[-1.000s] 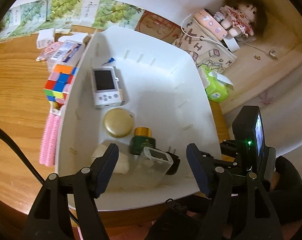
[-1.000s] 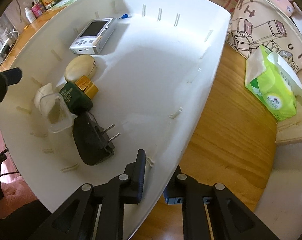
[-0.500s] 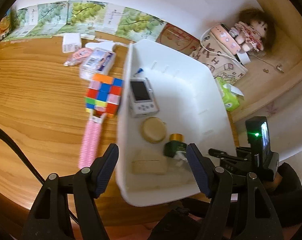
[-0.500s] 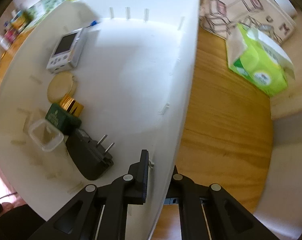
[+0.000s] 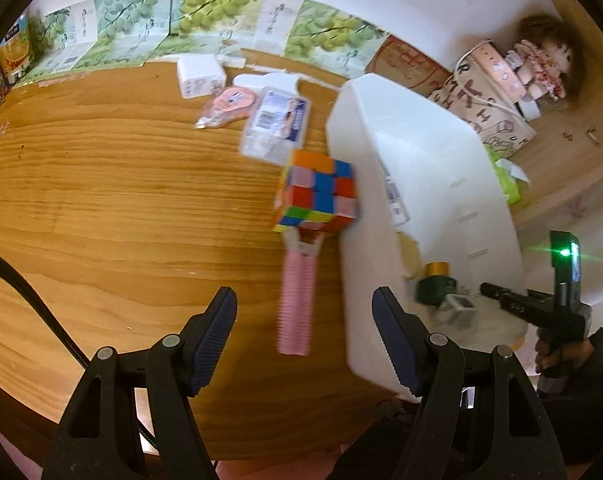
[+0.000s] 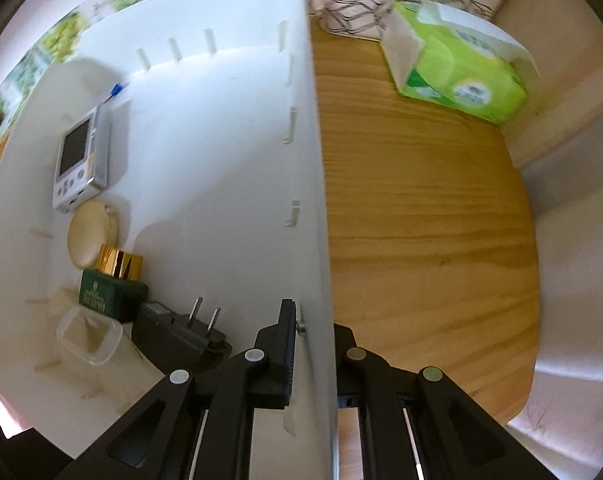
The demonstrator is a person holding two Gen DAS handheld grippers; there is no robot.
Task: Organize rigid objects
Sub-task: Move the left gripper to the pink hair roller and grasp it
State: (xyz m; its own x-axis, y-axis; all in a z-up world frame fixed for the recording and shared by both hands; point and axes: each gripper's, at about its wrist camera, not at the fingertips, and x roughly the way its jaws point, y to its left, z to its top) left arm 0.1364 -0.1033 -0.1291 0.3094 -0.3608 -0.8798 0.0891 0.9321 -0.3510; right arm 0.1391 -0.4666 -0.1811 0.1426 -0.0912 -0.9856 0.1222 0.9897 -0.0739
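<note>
Right claw (image 6: 310,344) clamps white bin (image 6: 221,128) wall; console (image 6: 81,160), plug (image 6: 181,332) inside; left claw (image 5: 304,340) open.

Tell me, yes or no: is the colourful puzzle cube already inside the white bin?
No, the puzzle cube sits on the wooden table, outside the white bin and against its outer wall.

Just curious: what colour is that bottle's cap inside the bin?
Shiny gold, on a dark green bottle; clearest in the right wrist view.
</note>
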